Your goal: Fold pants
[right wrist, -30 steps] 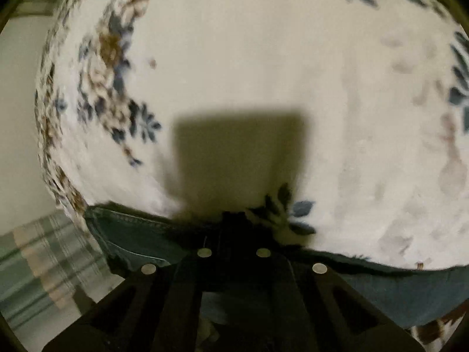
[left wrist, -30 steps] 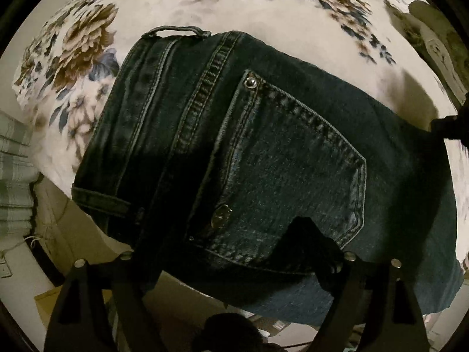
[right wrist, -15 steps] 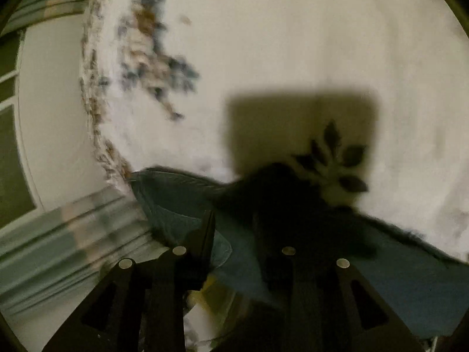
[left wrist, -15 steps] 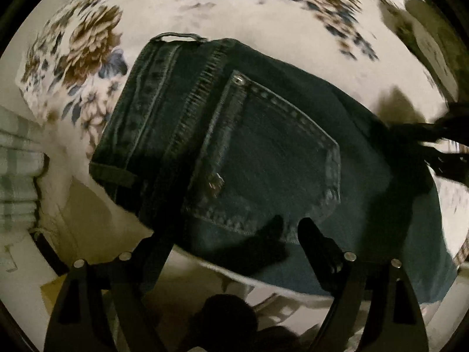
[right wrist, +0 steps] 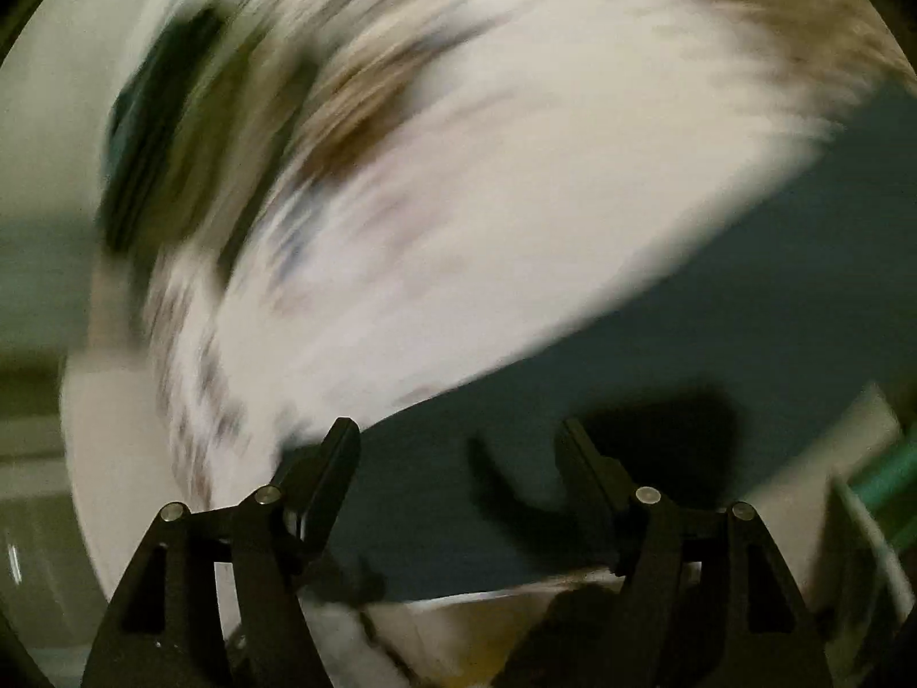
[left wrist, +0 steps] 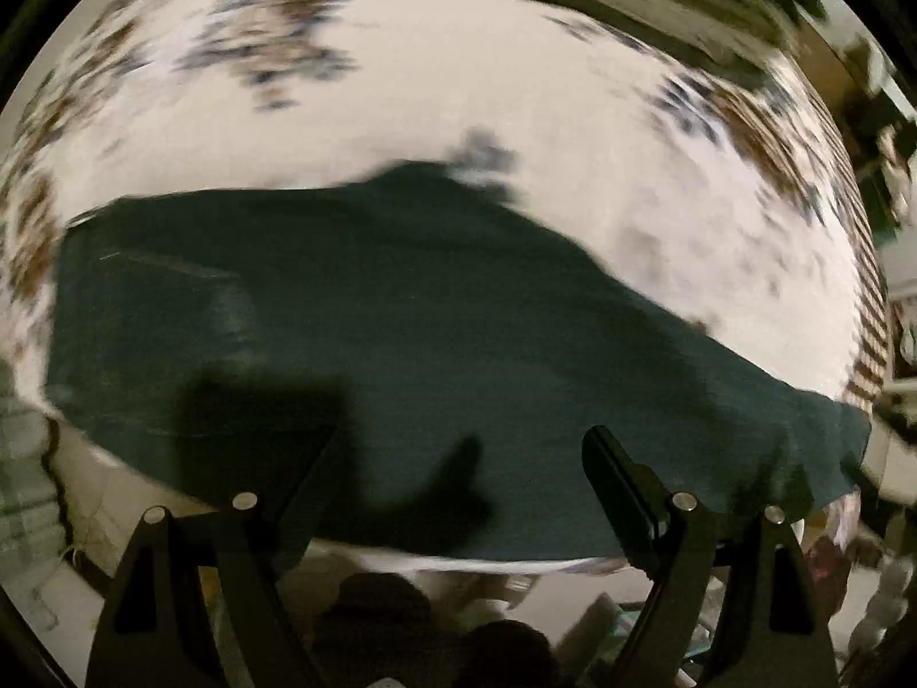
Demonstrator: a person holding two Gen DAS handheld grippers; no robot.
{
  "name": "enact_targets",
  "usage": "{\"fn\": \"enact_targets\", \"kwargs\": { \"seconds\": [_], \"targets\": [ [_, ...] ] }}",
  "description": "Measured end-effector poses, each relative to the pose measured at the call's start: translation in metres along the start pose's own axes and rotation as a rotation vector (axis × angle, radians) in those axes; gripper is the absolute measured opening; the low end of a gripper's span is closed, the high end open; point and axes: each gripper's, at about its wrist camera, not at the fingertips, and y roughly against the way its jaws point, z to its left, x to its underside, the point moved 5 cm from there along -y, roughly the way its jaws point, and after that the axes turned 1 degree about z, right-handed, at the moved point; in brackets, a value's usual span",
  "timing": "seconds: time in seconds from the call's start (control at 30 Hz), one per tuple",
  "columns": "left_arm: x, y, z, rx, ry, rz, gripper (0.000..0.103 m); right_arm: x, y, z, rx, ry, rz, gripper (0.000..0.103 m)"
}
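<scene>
The dark blue jeans [left wrist: 401, 309] lie folded on a white floral bedspread [left wrist: 516, 86], along its near edge. Both views are motion-blurred. My left gripper [left wrist: 464, 447] is open and empty, hovering above the near edge of the jeans. My right gripper [right wrist: 458, 436] is open and empty too, above the jeans [right wrist: 688, 309], which run from the lower middle to the right of its view.
The bedspread [right wrist: 516, 172] drops off at the near edge, with floor clutter [left wrist: 516, 602] below. Striped fabric [left wrist: 23, 493] hangs at the left. A dark blurred shape [right wrist: 160, 132] sits at the far left of the bed.
Both grippers have let go of the jeans and opened wide. Both have pulled back and swung fast, so the jeans now lie flat and farther off.
</scene>
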Motion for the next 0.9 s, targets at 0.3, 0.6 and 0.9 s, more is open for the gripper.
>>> {"fn": "enact_targets", "kwargs": {
  "seconds": [0.3, 0.6, 0.9],
  "targets": [
    [0.002, -0.085, -0.070, -0.078, -0.112, 0.119, 0.092, -0.131, 0.100, -0.209, 0.043, -0.318, -0.255, 0.073],
    [0.009, -0.082, -0.082, -0.117, -0.100, 0.125, 0.092, -0.187, 0.075, -0.234, 0.168, -0.262, -0.211, 0.011],
    [0.017, -0.085, -0.075, -0.137, -0.076, 0.143, 0.092, -0.170, 0.112, -0.218, 0.146, -0.249, -0.305, 0.009]
  ]
}}
